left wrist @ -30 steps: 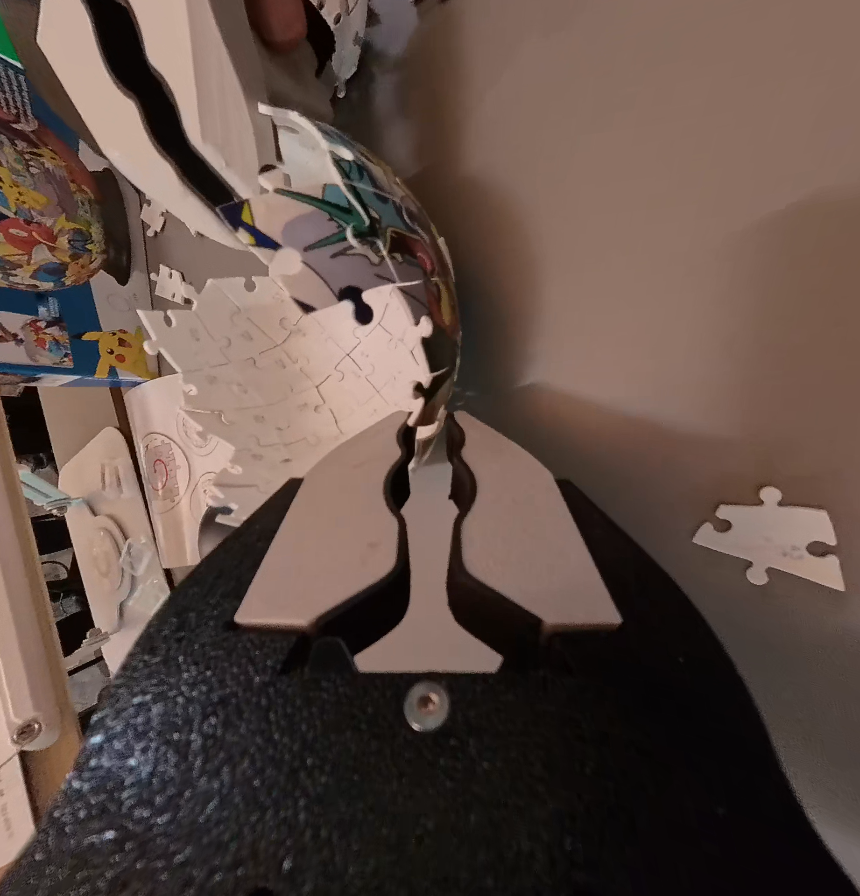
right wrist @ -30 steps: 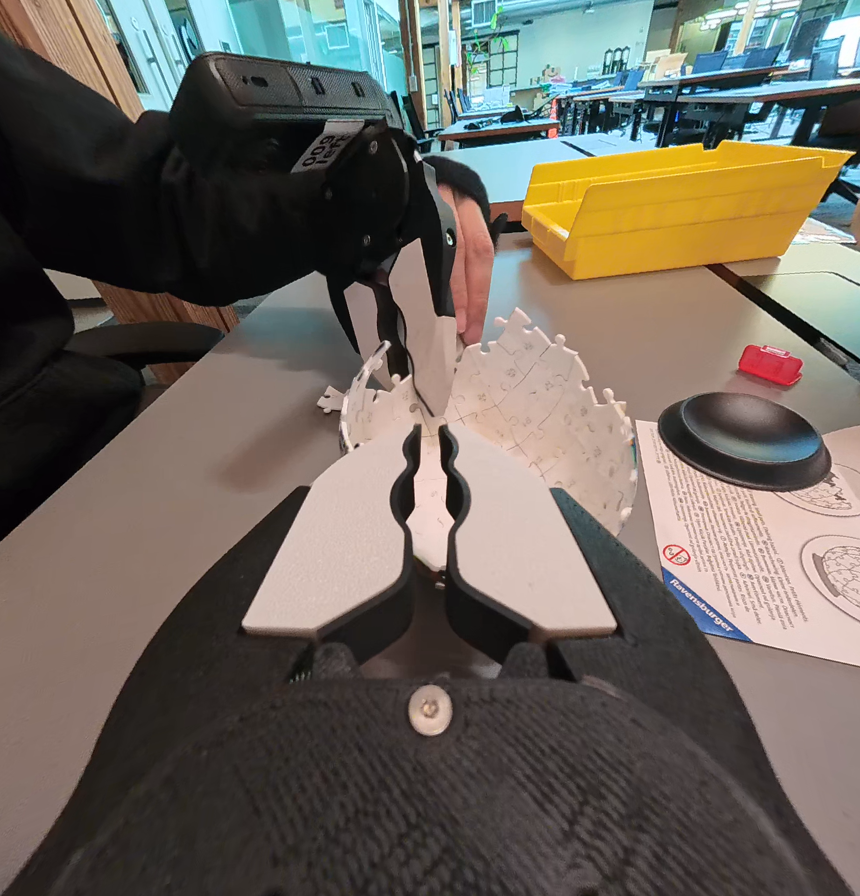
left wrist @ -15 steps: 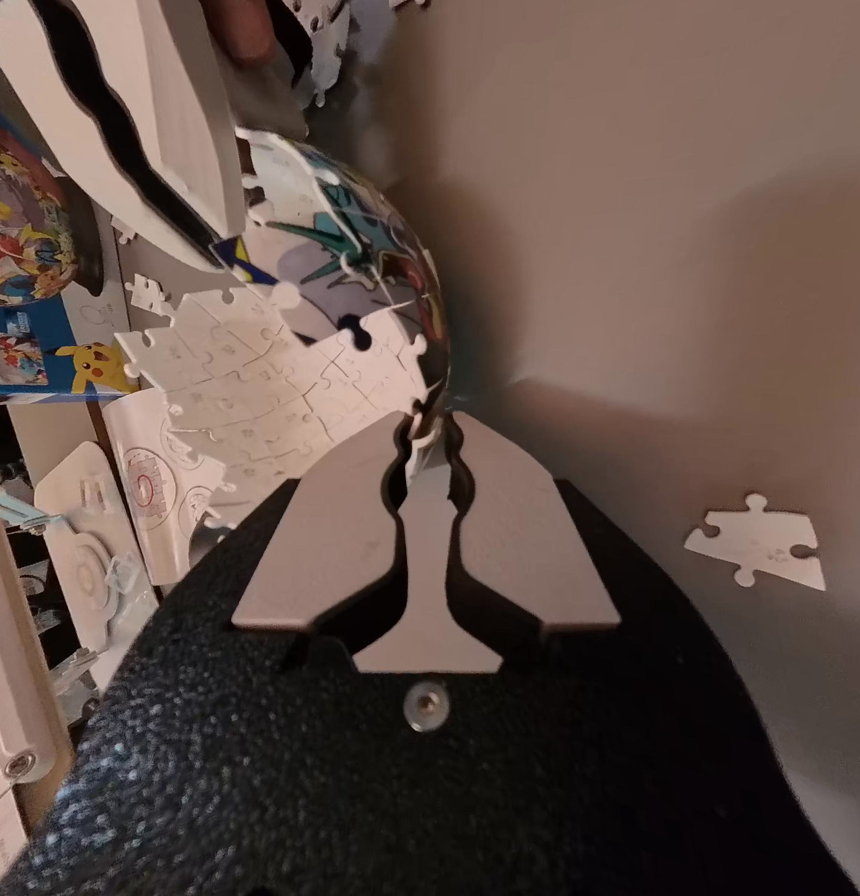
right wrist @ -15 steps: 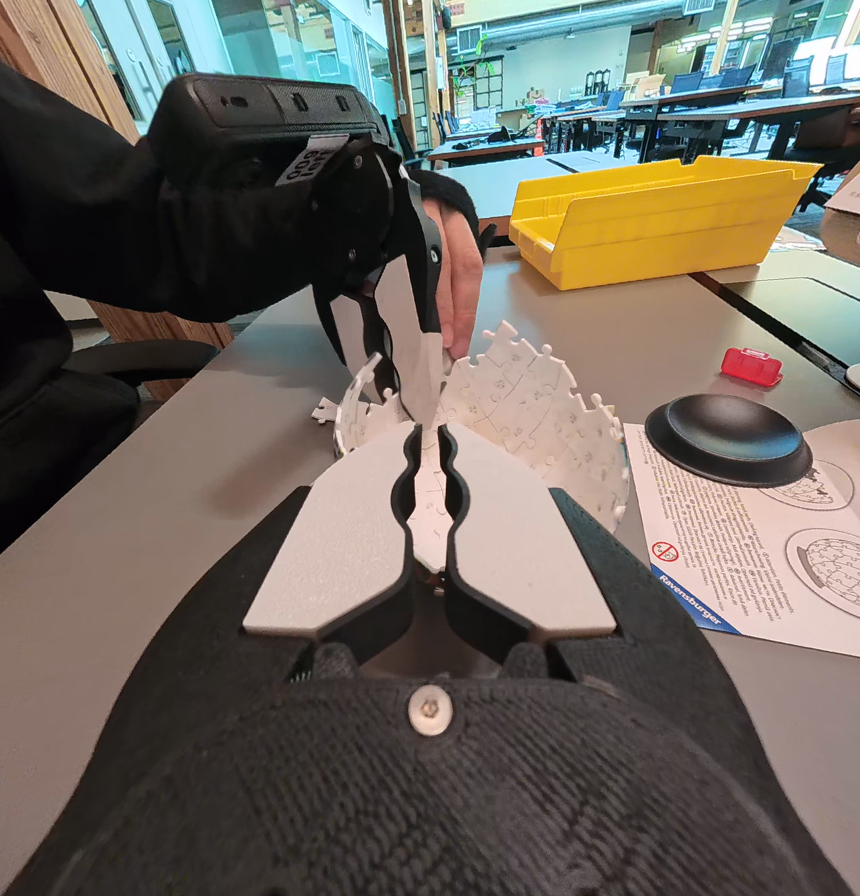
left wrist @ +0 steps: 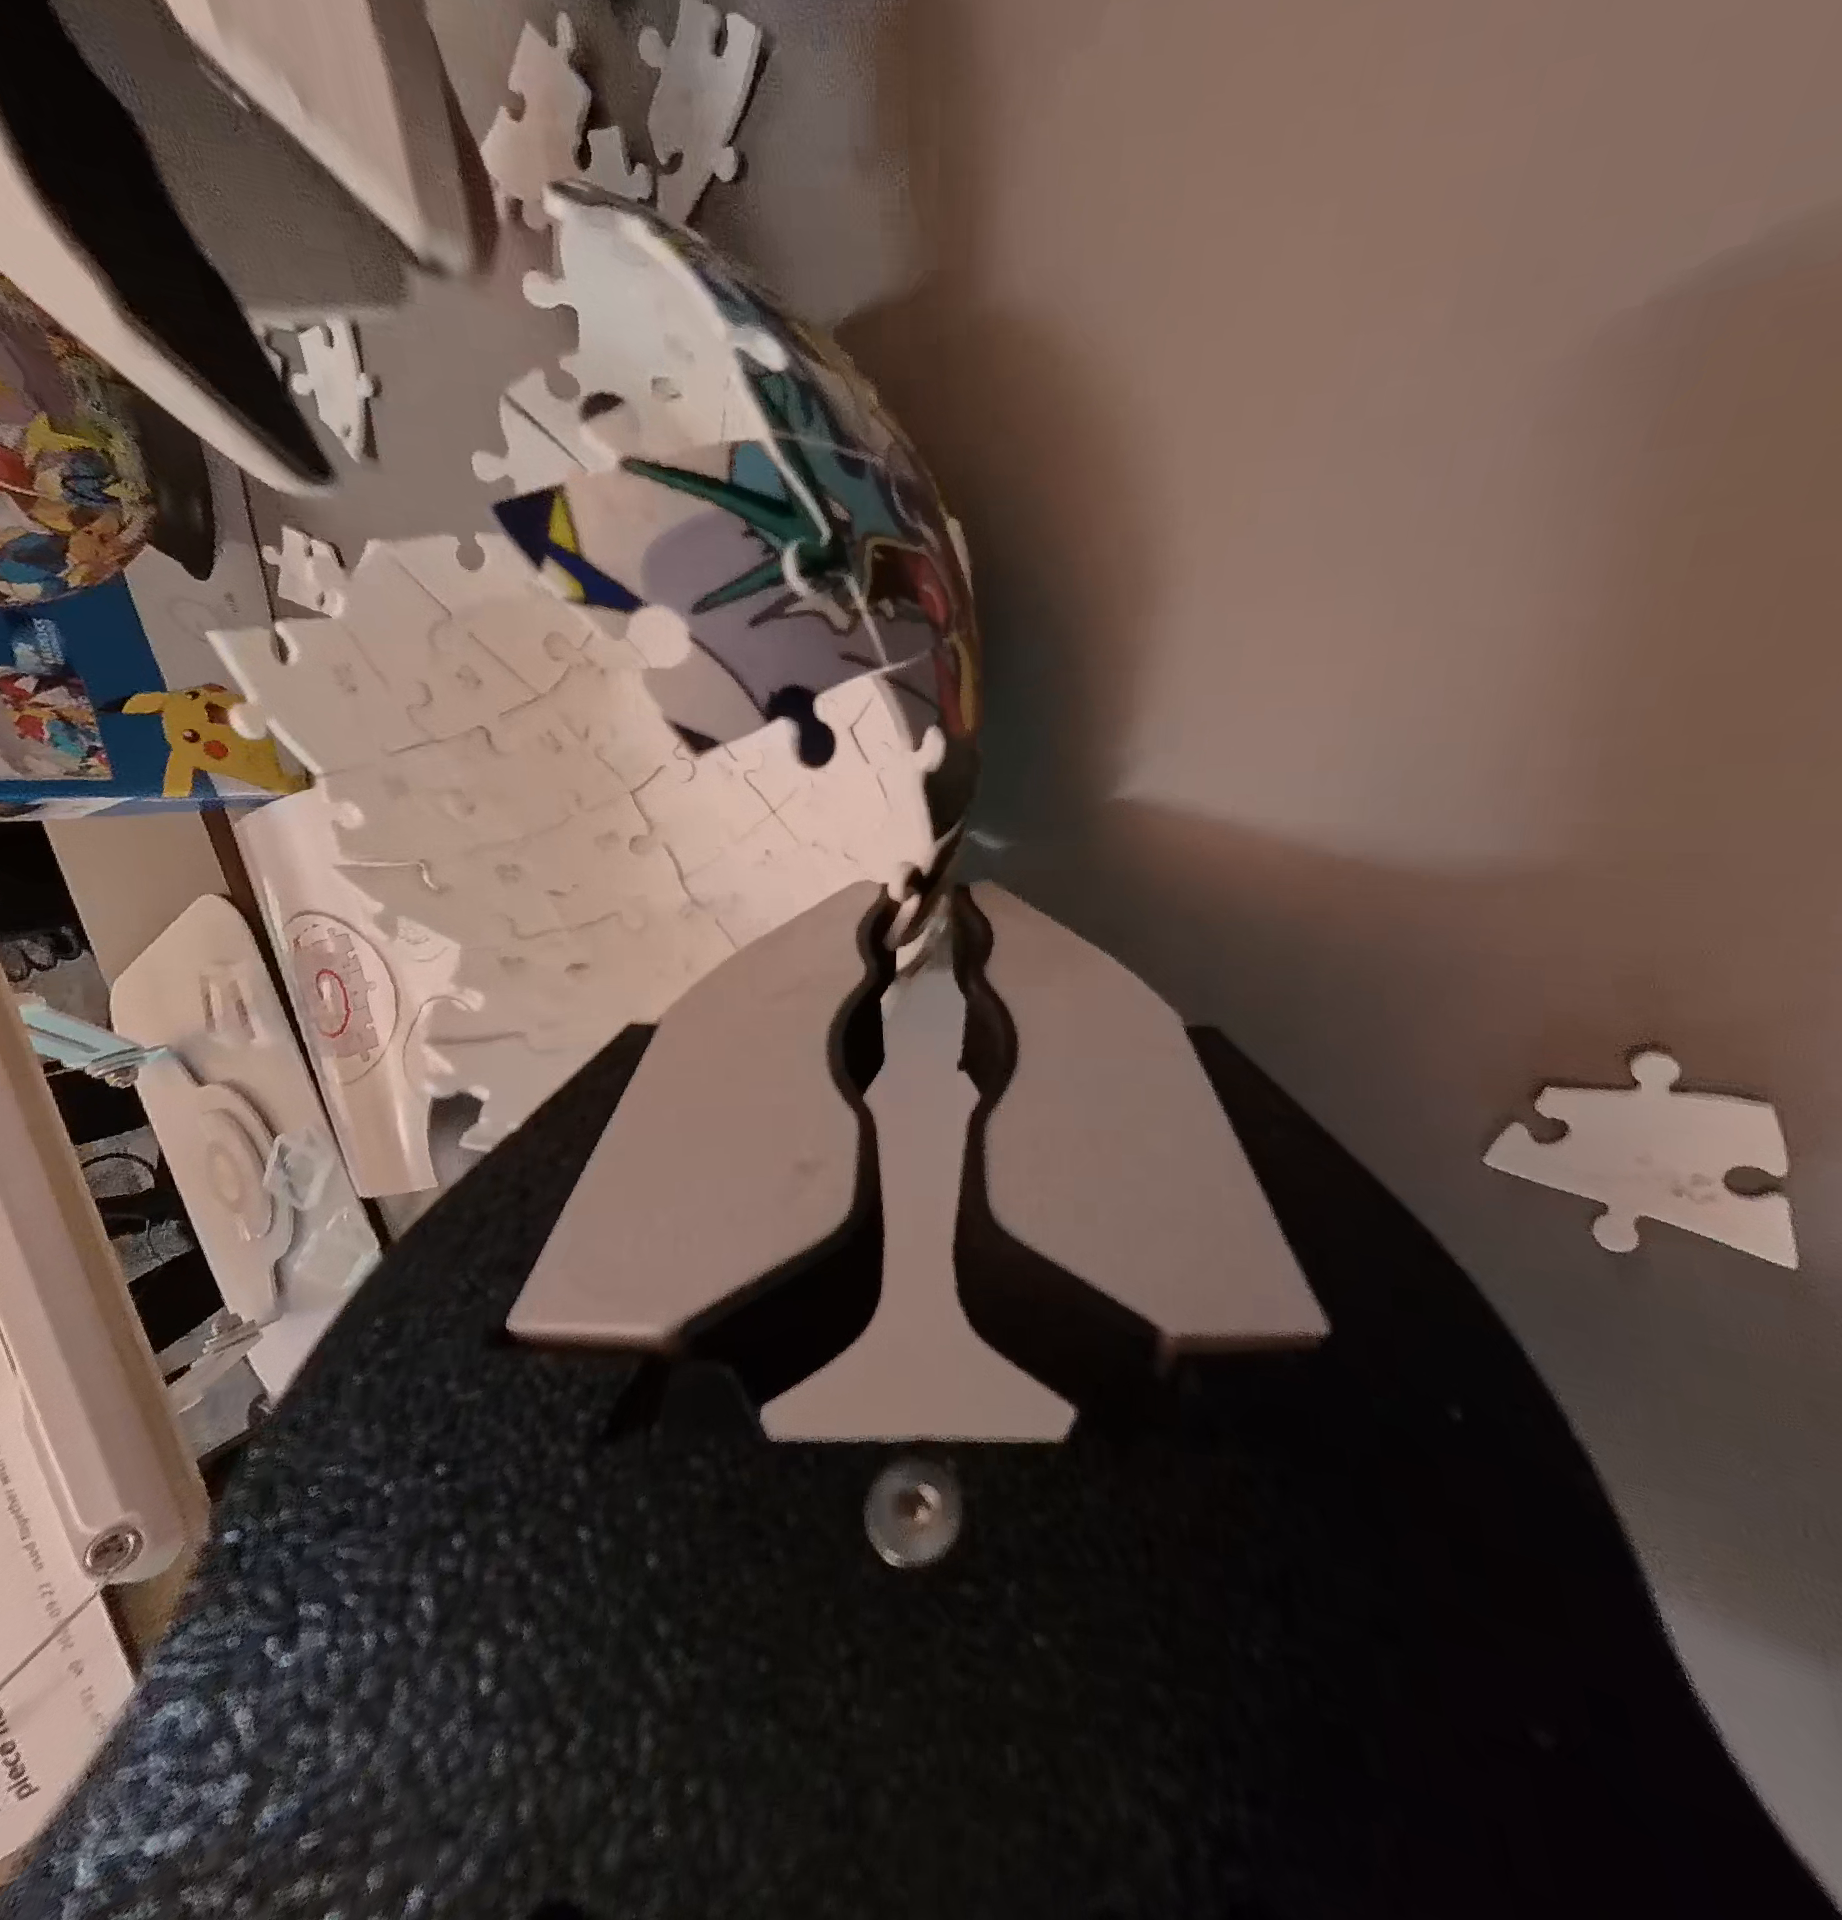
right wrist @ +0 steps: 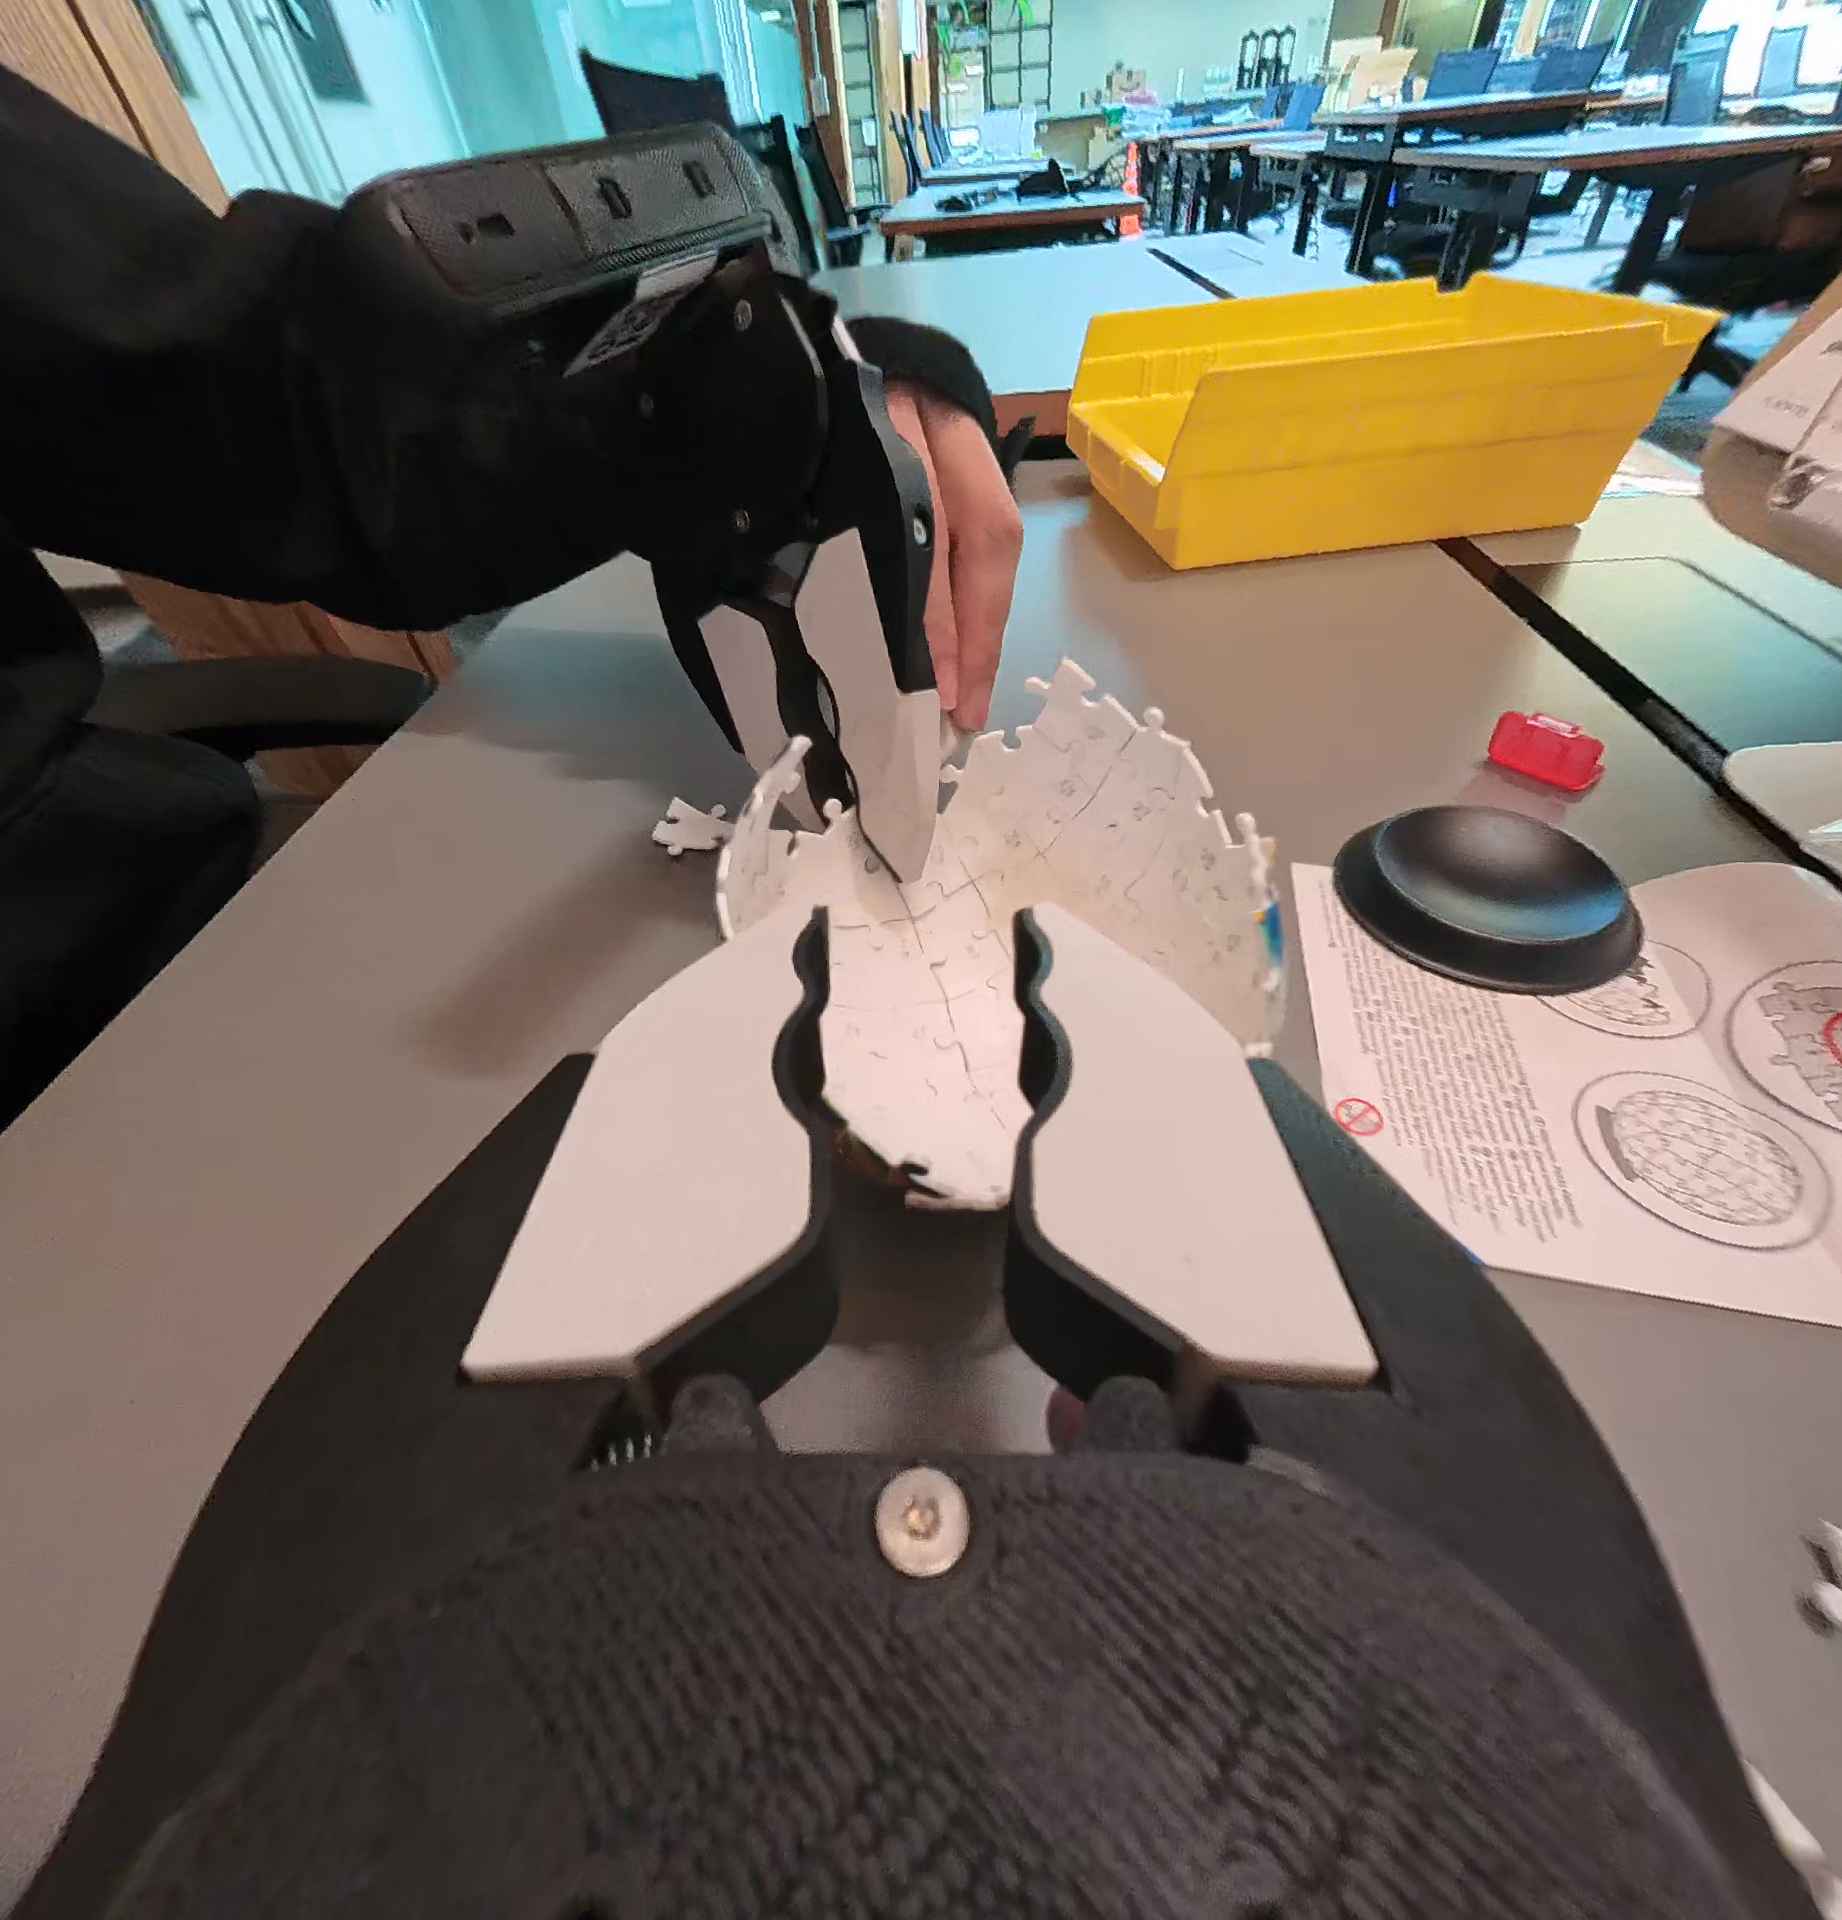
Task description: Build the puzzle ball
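half-built puzzle ball pinched at its rim by the left tongs, right tongs spread

nearest in the right wrist view, the right gripper (right wrist: pixel 919 914) has its two fingers spread, with the near edge of the puzzle ball (right wrist: pixel 1083 831) showing in the gap between them; whether they touch it cannot be told. the ball is an open, jagged-rimmed bowl of joined pieces, white on the inside, resting on the grey table (right wrist: pixel 304 997). just beyond, the left gripper (right wrist: pixel 875 831) comes down from the upper left, held by a person's hand (right wrist: pixel 964 561) in a black sleeve, its fingers pressed together on the far-left rim of the shell.

in the left wrist view the left gripper (left wrist: pixel 917 914) has its tips pinched on the edge of the puzzle ball (left wrist: pixel 626 790), whose coloured outer face curves away to the right. a loose white puzzle piece (left wrist: pixel 1655 1164) lies apart on the table to the right.

to the right of the ball, an instruction sheet (right wrist: pixel 1582 1101) lies flat, with a black round stand (right wrist: pixel 1483 883) on its far corner. farther off sits a small red object (right wrist: pixel 1545 748), then a yellow bin (right wrist: pixel 1353 416) near the table's far edge. the left view also shows the printed puzzle box (left wrist: pixel 55 582) beyond the ball.
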`<state>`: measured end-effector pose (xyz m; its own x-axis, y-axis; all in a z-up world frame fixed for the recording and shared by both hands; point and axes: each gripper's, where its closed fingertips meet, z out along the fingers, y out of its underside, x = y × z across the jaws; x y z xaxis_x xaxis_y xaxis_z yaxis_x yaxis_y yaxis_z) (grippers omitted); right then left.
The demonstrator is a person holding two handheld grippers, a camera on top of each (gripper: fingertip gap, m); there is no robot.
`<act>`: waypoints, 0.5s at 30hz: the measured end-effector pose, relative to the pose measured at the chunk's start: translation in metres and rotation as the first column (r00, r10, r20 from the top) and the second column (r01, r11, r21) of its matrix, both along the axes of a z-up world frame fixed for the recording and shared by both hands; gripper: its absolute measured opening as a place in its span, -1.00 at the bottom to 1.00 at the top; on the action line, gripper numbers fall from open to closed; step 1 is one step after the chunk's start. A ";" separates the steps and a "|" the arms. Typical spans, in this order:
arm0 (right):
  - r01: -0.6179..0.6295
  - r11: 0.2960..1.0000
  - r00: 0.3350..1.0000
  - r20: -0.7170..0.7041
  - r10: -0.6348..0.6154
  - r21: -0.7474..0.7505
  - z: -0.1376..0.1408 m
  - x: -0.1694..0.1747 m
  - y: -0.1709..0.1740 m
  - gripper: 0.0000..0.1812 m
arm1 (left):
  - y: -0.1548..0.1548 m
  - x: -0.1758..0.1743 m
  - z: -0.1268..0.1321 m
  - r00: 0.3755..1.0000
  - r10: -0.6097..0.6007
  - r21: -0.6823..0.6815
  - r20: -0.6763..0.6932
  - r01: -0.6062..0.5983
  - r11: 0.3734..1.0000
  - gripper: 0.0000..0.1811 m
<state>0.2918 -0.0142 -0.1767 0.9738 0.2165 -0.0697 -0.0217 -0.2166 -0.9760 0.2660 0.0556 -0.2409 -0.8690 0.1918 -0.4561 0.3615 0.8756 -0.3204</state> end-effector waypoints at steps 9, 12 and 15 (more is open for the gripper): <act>-0.028 0.993 0.981 0.187 0.050 -0.118 0.007 -0.024 -0.018 -0.40 | -0.005 -0.001 0.003 1.000 -0.004 -0.013 -0.017 0.004 1.000 -0.89; -0.031 0.995 0.967 0.248 0.054 -0.099 0.008 -0.032 -0.018 -0.43 | -0.006 -0.001 0.004 1.000 -0.018 -0.012 -0.015 0.017 1.000 -0.89; 0.013 0.996 0.945 0.327 0.016 -0.089 0.003 -0.024 -0.016 -0.49 | -0.008 -0.002 0.004 0.999 -0.037 -0.026 -0.026 0.036 0.999 -0.89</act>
